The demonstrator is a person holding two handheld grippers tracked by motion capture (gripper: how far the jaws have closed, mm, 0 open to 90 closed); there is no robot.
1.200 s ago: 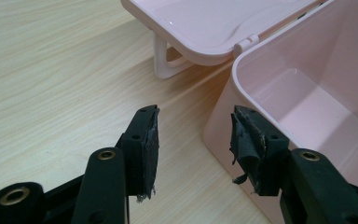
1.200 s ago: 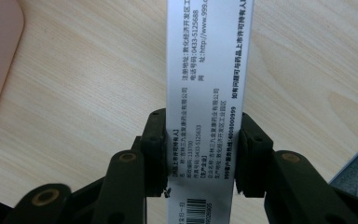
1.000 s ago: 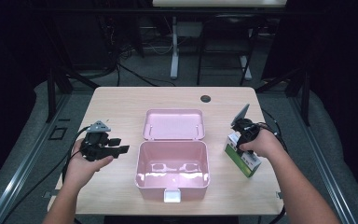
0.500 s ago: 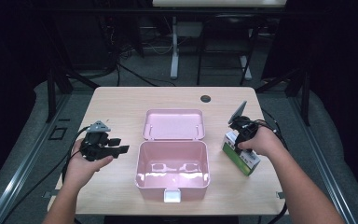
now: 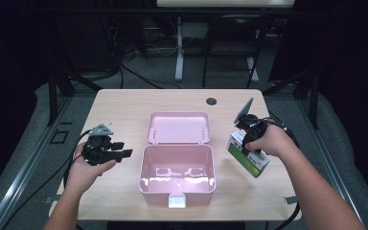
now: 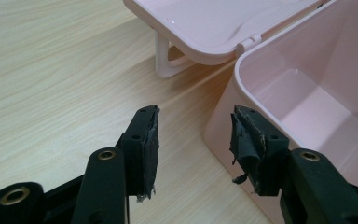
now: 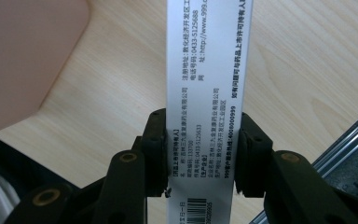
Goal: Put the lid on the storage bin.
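An open pink box point(image 5: 177, 189) stands mid-table, its lid point(image 5: 178, 127) folded flat behind it. To its left my left gripper point(image 5: 123, 149) points at the box with open jaws and nothing between them. In the left gripper view, that gripper point(image 6: 193, 126) is close to the box's outer wall point(image 6: 223, 126), and the lid point(image 6: 214, 23) lies beyond. Right of the box, my right gripper point(image 5: 243, 143) is shut on a white-and-green carton point(image 5: 251, 163), held tilted just above the table. In the right gripper view, the pads of that gripper point(image 7: 203, 149) press both sides of the printed carton point(image 7: 205, 70).
A round cable hole point(image 5: 211, 101) sits near the table's back edge. Cables trail off both front corners. A metal rail point(image 7: 345, 158) runs along the table's right edge. A blurred pink box corner point(image 7: 23, 56) lies left of the carton in the right gripper view.
My right gripper has risen a little with the carton in its jaws. The left gripper and the pink box have not moved.
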